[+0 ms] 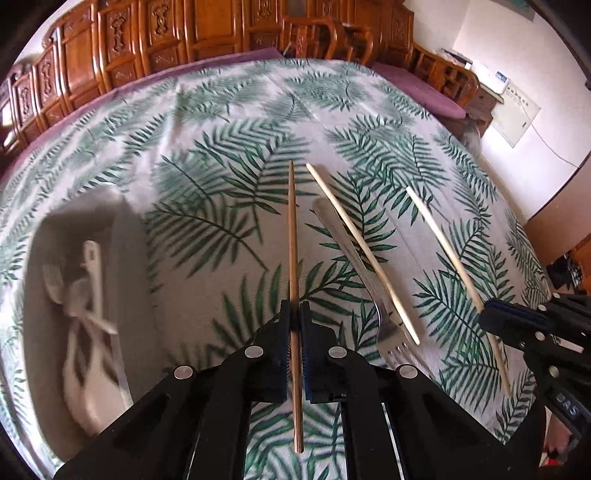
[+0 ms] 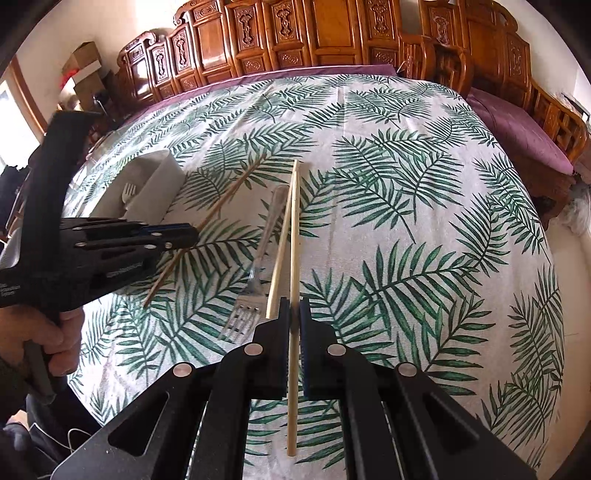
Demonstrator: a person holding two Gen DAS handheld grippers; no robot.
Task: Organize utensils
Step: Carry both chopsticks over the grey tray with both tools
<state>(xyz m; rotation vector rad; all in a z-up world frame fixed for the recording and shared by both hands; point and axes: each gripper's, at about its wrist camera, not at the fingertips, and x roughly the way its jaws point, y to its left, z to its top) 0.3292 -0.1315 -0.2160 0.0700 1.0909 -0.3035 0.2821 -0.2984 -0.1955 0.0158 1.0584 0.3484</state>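
Note:
My left gripper (image 1: 294,314) is shut on a brown chopstick (image 1: 293,240), which sticks out past both ends of the jaws. My right gripper (image 2: 294,310) is shut on a pale chopstick (image 2: 294,229) in the same way. Between them a second pale chopstick (image 2: 280,243) lies on the tablecloth, crossing a metal fork (image 2: 255,280) with its tines toward me. In the left wrist view that chopstick (image 1: 364,254) rests over the fork (image 1: 388,332), and the right gripper (image 1: 487,314) shows at the right edge. In the right wrist view the left gripper (image 2: 192,232) sits at the left with its brown chopstick (image 2: 221,206).
A grey utensil tray (image 2: 159,181) stands at the left of the table and holds a white plastic fork (image 2: 128,192) and other white utensils (image 1: 92,295). A leaf-print cloth (image 2: 406,221) covers the table. Carved wooden chairs (image 2: 332,33) ring the far side. A hand (image 2: 62,332) grips the left handle.

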